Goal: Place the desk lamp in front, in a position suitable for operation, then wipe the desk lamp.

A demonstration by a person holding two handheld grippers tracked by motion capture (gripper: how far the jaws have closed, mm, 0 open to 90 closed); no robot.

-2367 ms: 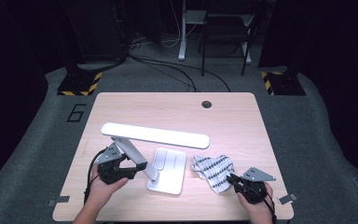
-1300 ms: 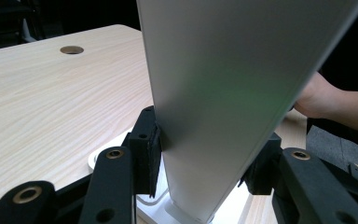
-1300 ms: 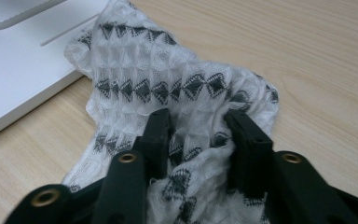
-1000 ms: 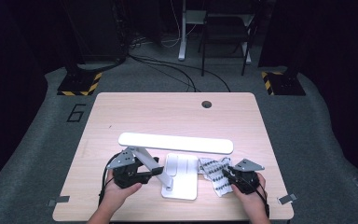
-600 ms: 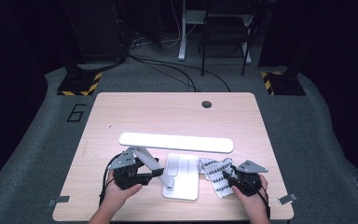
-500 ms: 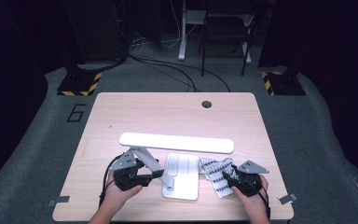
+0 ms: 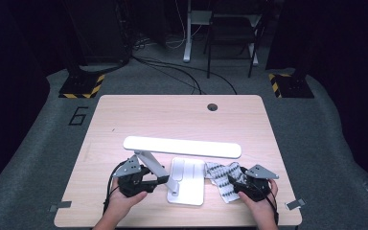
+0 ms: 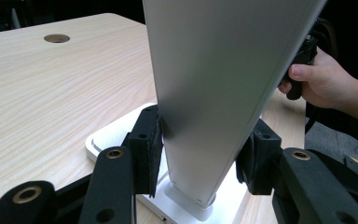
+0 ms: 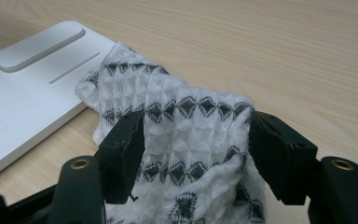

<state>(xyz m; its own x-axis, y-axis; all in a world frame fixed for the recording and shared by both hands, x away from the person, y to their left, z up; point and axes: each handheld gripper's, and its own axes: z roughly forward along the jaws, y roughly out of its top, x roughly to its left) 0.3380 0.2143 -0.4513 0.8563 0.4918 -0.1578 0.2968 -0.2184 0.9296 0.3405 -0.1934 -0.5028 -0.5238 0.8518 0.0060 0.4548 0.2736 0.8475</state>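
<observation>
Left gripper view showed our left gripper point(image 8: 200, 154) clamped on the lamp arm point(image 8: 214, 93) above its white base point(image 7: 187, 179). Our right gripper point(image 9: 196, 149) had just been opening, its jaws loosely flanking the patterned cloth point(image 9: 191, 135) beside that base.

White desk lamp with a flat rectangular base point(image 7: 188, 181) sits further right and nearer the person than in the earliest frame; long light bar point(image 7: 182, 146) shifts with it. Left gripper point(image 8: 198, 154) follows, clamped on the lamp's arm. Right gripper point(image 9: 196, 149) has just been opening; black-and-white patterned waffle cloth point(image 9: 186, 135) lies between the jaws.
</observation>
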